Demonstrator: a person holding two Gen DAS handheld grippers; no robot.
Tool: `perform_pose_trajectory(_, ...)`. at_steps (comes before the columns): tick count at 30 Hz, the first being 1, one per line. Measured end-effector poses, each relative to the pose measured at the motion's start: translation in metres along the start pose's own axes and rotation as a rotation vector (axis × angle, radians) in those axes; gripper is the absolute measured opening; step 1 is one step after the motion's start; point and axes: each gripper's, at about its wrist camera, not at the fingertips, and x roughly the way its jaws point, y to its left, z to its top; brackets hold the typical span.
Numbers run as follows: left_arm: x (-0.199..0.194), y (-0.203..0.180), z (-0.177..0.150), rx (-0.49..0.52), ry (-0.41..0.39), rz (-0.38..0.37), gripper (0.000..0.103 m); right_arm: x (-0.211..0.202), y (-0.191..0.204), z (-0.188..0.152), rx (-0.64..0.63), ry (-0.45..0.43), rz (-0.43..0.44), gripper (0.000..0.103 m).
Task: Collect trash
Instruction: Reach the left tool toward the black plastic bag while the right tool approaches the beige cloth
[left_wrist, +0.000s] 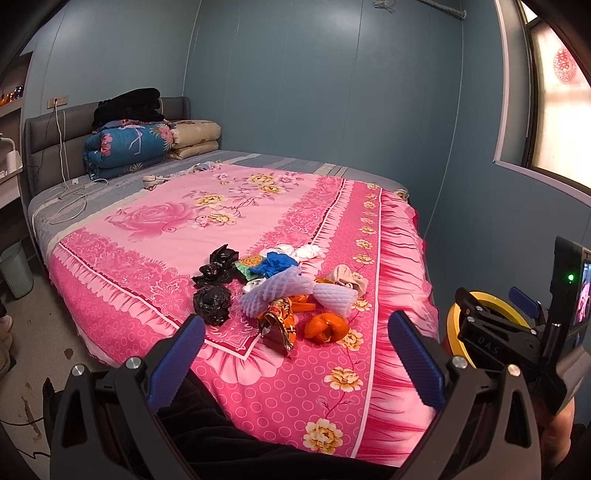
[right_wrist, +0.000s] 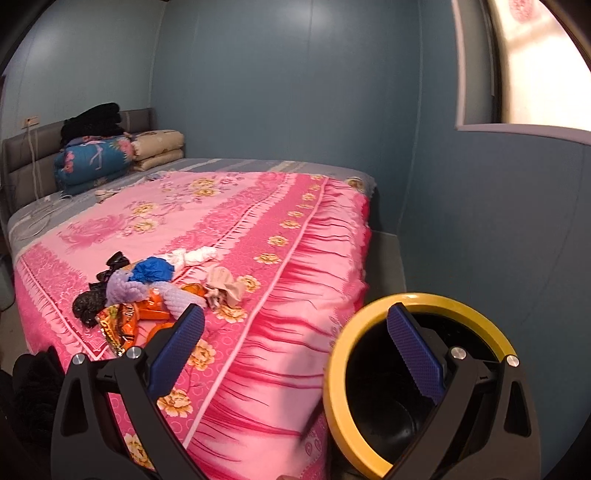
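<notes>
Left wrist view: the left gripper (left_wrist: 295, 343) hangs released, empty, above a trash pile (left_wrist: 280, 291) on the pink bedspread (left_wrist: 166, 218); the right gripper (right_wrist: 295, 343) gapes over the yellow-rimmed bin (right_wrist: 334, 373).

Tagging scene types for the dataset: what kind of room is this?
A bedroom, most likely in a home. A bed with a pink floral cover fills the room, folded quilts are stacked against its padded headboard, and a window is set in the blue wall.
</notes>
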Motion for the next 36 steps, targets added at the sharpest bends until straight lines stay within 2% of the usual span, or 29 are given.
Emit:
perform_pose_trajectory(5, 0.016, 0.012, 0.001, -0.034, 0.055, 0.007, 0.096, 0.014, 0.006, 0.018, 0.003, -0.016, 0.082, 0.095)
perform_pose_trajectory(11, 0.041, 0.05, 0.017, -0.028, 0.082, 0.111, 0.096, 0.056, 0.025, 0.039, -0.035, 0.062, 0.116, 0.095)
perform_pose_trajectory(16, 0.078, 0.086, 0.032, -0.017, 0.17, 0.166, 0.096, 0.104, 0.046, 0.05, -0.074, 0.196, 0.193, 0.095)
perform_pose_trajectory(20, 0.113, 0.113, 0.044, -0.043, 0.237, 0.167, 0.096, 0.153, 0.053, 0.058, -0.021, 0.341, 0.279, 0.095)
perform_pose_trajectory(22, 0.134, 0.126, 0.048, -0.056, 0.279, 0.16, 0.096, 0.175, 0.055, 0.064, 0.007, 0.4, 0.291, 0.095)
perform_pose_trajectory(24, 0.153, 0.134, 0.049, -0.063, 0.306, 0.192, 0.096, 0.194, 0.056, 0.069, 0.032, 0.454, 0.296, 0.095)
perform_pose_trajectory(27, 0.182, 0.145, 0.049, -0.077, 0.347, 0.154, 0.096, 0.219, 0.059, 0.076, 0.054, 0.514, 0.298, 0.095)
perform_pose_trajectory(30, 0.205, 0.153, 0.047, -0.09, 0.382, 0.15, 0.096, 0.247, 0.064, 0.076, 0.067, 0.582, 0.295, 0.095)
perform_pose_trajectory(36, 0.227, 0.148, 0.04, -0.057, 0.413, 0.085, 0.096, 0.281, 0.074, 0.064, 0.083, 0.66, 0.284, 0.094)
